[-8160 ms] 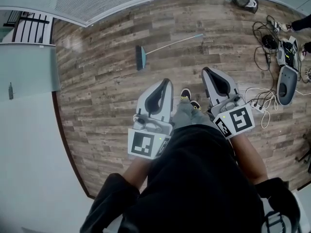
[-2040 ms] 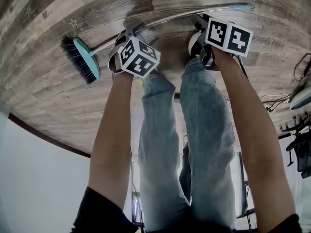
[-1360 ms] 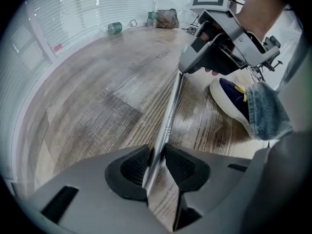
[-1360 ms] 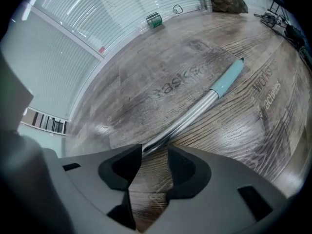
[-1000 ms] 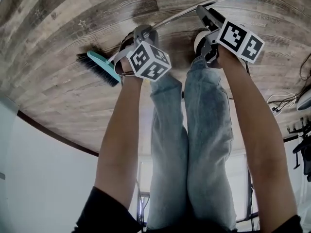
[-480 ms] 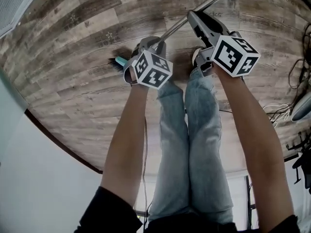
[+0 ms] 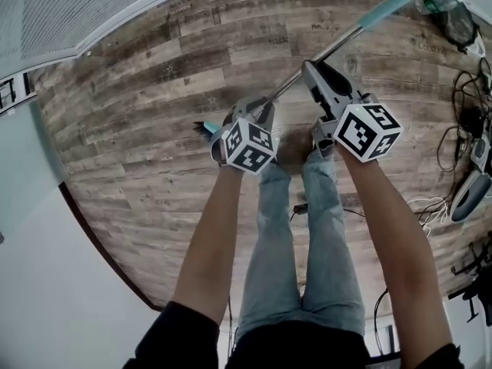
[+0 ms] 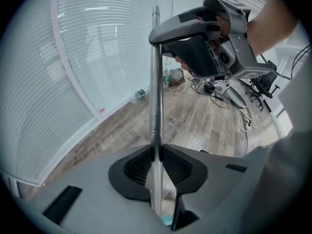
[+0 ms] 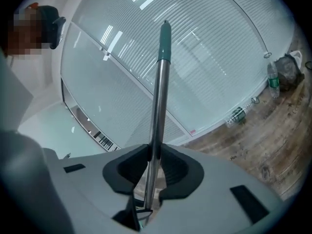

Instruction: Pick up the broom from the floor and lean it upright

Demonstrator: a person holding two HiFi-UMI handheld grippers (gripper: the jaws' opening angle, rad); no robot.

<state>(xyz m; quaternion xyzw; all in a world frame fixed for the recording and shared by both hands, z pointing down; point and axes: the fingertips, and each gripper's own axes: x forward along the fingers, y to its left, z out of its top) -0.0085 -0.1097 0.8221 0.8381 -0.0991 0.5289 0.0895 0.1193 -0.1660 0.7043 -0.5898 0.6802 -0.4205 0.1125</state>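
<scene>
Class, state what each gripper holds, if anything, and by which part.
Both hold the silver metal-poled broom by its pole: the left gripper lower down, the right gripper higher, below the teal end grip, its jaws having just been closing on the pole.

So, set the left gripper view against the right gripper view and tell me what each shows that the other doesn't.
Only the left gripper view: the right gripper clamped higher up the broom handle, plus cables on the wood floor. Only the right gripper view: the handle's teal grip and a striped label beside the blinds. Both: the broom handle running up between that gripper's own fingers, which press on it. The left gripper holds lower down. The right gripper's fingers have just been closing on the handle.
</scene>
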